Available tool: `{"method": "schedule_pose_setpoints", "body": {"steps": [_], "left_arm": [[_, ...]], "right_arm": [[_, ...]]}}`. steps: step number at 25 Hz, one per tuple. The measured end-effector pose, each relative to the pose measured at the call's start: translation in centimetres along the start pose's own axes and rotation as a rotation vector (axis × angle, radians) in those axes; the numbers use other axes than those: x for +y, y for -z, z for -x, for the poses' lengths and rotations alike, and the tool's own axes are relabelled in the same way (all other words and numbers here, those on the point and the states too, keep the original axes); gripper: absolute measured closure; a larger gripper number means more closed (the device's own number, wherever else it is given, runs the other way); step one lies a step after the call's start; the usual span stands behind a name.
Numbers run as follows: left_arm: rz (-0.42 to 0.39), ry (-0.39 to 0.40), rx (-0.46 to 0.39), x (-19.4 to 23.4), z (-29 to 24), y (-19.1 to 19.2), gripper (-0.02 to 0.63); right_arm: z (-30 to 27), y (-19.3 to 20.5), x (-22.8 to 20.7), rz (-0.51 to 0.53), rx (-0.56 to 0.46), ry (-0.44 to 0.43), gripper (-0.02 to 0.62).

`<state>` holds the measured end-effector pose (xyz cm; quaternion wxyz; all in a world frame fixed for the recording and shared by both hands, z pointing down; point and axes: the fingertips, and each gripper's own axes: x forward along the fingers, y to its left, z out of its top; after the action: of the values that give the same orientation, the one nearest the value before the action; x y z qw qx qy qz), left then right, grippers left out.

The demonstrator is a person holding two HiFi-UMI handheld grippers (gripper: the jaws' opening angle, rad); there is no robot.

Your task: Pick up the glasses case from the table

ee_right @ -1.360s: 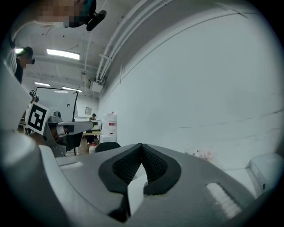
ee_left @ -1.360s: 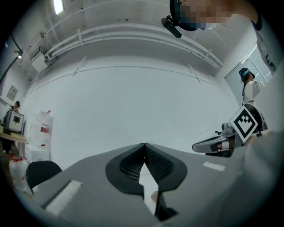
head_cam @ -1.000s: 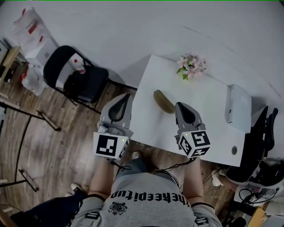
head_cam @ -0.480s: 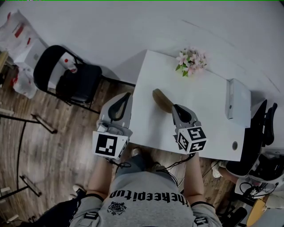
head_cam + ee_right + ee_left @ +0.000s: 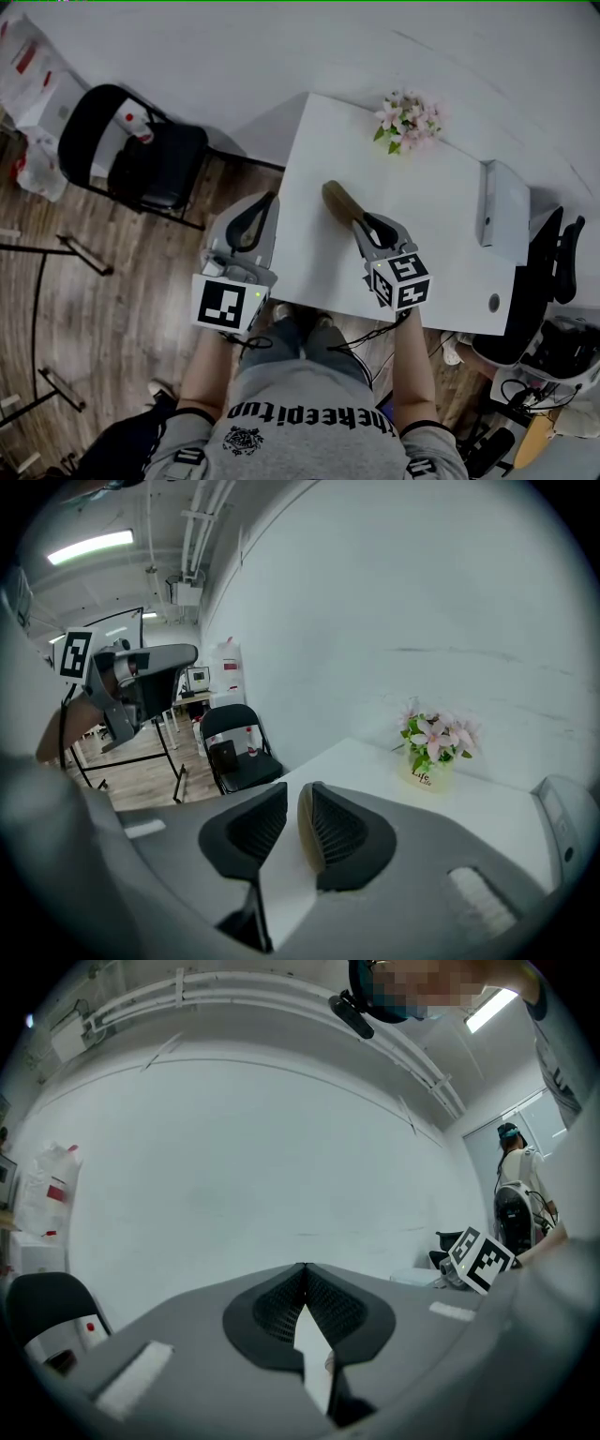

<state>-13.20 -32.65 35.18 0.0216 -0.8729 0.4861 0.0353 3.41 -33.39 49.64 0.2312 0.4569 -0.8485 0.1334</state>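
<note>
The olive-tan glasses case (image 5: 337,200) lies slantwise on the white table (image 5: 431,225), near its left front part. My right gripper (image 5: 361,225) points down at the case's near end. Its jaws are opening. In the right gripper view the case's end (image 5: 305,825) shows as a tan sliver against the right jaw, with a gap to the left jaw. My left gripper (image 5: 263,202) hovers beside the table's left edge, over the wooden floor. It is shut and holds nothing (image 5: 305,1267).
A pot of pink flowers (image 5: 406,124) stands at the table's far edge. A white box (image 5: 504,214) lies at its right end, with a small round item (image 5: 494,302) near the front right corner. A black folding chair (image 5: 150,155) stands to the left and an office chair (image 5: 555,272) to the right.
My right gripper has sunk and tipped down onto the case's near end, and its jaws have parted. The left gripper has drifted slightly lower beside the table.
</note>
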Motion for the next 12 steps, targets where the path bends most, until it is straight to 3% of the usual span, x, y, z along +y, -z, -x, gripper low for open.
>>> {"method": "schedule_pose_setpoints", "body": {"steps": [12], "left_arm": [[0.005, -0.009, 0.019, -0.1, -0.8, 0.8, 0.586]], "right_arm": [[-2.9, 2.0, -1.1, 0.064, 0.143, -0.054, 0.424]]}}
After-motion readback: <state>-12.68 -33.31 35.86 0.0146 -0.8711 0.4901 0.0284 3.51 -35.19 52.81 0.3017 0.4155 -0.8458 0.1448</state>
